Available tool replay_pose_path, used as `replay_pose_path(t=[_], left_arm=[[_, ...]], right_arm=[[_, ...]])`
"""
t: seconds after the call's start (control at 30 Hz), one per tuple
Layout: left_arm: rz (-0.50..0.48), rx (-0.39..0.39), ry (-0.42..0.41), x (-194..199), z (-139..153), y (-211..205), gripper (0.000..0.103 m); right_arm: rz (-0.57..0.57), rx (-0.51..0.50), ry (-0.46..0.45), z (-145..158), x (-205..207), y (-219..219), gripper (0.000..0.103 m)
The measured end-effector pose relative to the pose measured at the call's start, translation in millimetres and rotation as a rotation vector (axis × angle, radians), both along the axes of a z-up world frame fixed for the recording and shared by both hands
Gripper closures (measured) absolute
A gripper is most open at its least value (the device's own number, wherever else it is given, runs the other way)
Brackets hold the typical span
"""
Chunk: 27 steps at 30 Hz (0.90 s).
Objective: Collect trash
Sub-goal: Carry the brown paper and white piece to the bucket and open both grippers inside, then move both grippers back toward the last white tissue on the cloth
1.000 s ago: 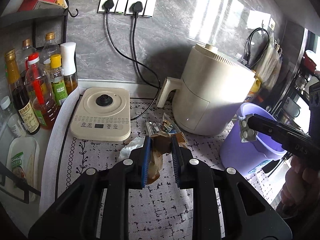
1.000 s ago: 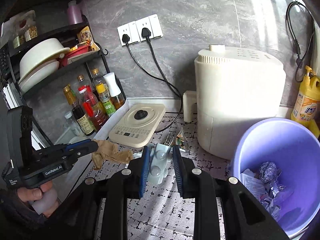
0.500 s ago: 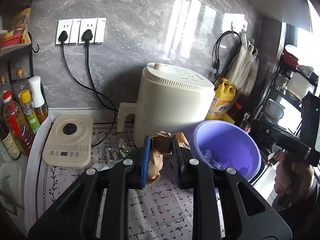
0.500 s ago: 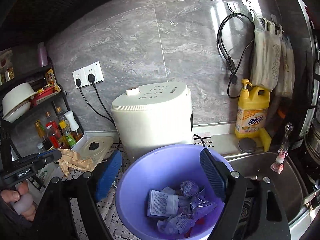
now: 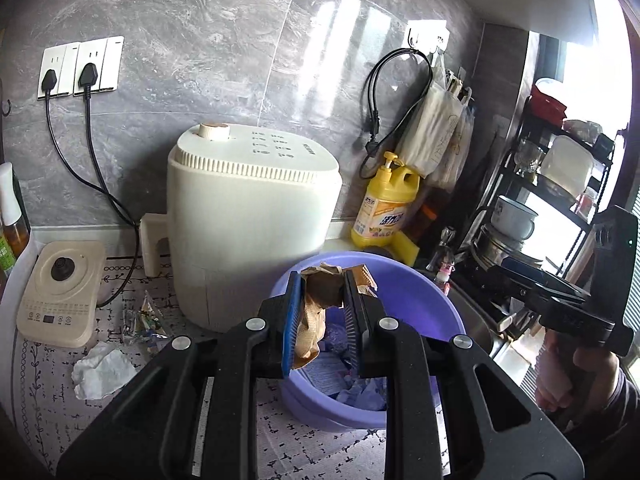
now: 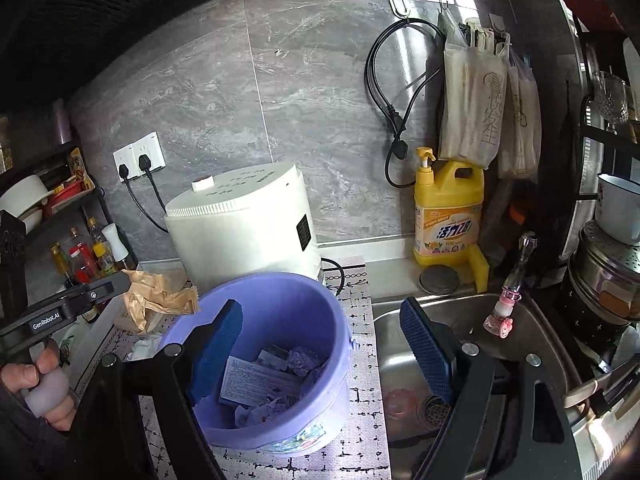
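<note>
My left gripper (image 5: 322, 308) is shut on a crumpled brown paper (image 5: 320, 292), which hangs over the near rim of the purple bucket (image 5: 452, 320). In the right wrist view the same brown paper (image 6: 156, 296) sits just left of the bucket (image 6: 280, 280). My right gripper (image 6: 320, 344) stands open above the bucket's right side, with nothing between its pads. Inside the bucket lie a printed leaflet (image 6: 256, 380) and several purple wrappers. A white tissue (image 5: 102, 372) and a clear wrapper (image 5: 142, 320) lie on the patterned mat.
A cream air fryer (image 5: 248, 216) stands behind the bucket, with a flat cream cooker base (image 5: 60, 292) to its left. A yellow detergent bottle (image 6: 448, 212) and a steel sink (image 6: 460, 320) are to the right. Sauce bottles (image 6: 84, 256) crowd the far left.
Both grippers swung right from the mat to the bucket. The right gripper opened and the small pack it held is gone from its jaws. The left still grips the brown paper.
</note>
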<state>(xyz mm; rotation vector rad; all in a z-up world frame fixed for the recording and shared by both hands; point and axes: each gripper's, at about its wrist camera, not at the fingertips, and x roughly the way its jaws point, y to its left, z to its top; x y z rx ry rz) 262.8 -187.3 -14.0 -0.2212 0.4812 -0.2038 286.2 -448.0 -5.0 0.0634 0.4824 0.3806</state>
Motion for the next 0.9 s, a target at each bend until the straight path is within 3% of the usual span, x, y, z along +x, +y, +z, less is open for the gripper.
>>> replay_pose_path(t=[0.3,0.33,0.37,0.43,0.5,0.9], left_arm=[[-0.049,-0.002,0.002,16.7,-3.4,-38.1,0.082],[-0.081,-0.012,0.0,16.3,-3.6,-41.7,0.077],[-0.127,-0.026,-0.009,14.6,-3.2,-45.9,0.07],[-0.126,0.003,-0.039,7.4,-0.5,-54.6,0.011],[-0.096,0.046,-0.075,-1.1,2.2,-57.5,0.01],[0.137,0.075,0.031,-37.0,3.7,28.4,0.006]], right_arm=[[-0.016,-0.003,-0.004,-1.2,-6.0,-33.2,0.024],[-0.017,-0.002,0.0,-2.2,-6.6,-35.0,0.024],[-0.016,0.0,0.005,-3.4,-7.1,-36.2,0.023],[-0.011,0.004,0.014,-5.7,-7.9,-36.5,0.022],[-0.001,0.008,0.022,-7.5,-8.7,-34.1,0.021],[0.132,0.051,0.058,-9.5,-14.4,33.4,0.019]])
